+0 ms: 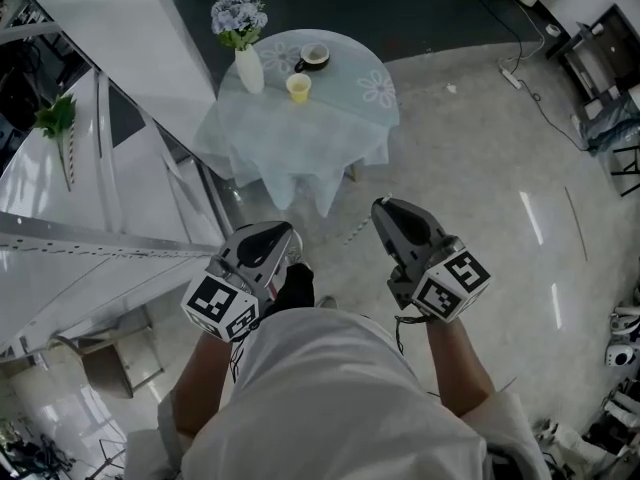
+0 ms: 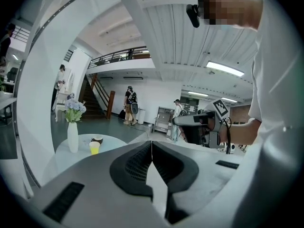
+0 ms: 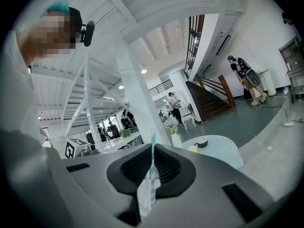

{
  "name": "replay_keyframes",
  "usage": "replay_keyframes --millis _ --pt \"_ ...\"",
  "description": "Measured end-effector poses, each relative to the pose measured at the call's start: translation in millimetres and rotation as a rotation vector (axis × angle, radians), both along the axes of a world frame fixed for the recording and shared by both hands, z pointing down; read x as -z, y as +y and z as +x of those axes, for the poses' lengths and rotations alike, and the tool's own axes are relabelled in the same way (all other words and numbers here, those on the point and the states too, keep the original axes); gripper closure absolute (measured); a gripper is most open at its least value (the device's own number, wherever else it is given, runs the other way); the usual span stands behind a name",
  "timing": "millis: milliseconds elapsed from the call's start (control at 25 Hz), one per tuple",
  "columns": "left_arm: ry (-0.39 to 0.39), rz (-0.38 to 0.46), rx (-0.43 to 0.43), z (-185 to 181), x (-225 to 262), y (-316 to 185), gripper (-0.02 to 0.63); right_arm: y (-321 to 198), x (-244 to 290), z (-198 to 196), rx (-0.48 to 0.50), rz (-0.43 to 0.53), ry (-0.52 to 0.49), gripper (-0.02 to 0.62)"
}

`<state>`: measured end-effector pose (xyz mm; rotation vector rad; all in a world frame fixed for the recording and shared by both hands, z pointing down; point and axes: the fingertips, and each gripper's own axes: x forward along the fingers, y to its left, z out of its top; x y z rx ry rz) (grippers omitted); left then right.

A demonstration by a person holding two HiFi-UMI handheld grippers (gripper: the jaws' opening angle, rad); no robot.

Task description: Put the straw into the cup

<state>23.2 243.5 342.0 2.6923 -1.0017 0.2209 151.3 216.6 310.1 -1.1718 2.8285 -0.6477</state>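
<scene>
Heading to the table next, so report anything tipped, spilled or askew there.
Nothing stands out. On the round table the flower vase, yellow cup and dark bowl all stand upright, with no spill visible. The right tool is shut on the striped straw.

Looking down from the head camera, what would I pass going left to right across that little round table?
A white vase of flowers → yellow cup → printed flower on the tablecloth. The dark bowl behind the cup overlaps it sideways, so I skip it.
</scene>
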Motion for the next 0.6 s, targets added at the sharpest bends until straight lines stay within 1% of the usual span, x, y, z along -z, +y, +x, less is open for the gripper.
replay_keyframes --millis 160,600 --pt "0.01 -0.012 -0.011 -3 -5 -35 0.583 -31 -8 -5 -0.01 -0.019 0.006 0.563" --pt "0.011 -0.063 -0.014 -29 -24 -117 0.583 -111 -26 -30 -0.008 -0.077 0.014 0.563"
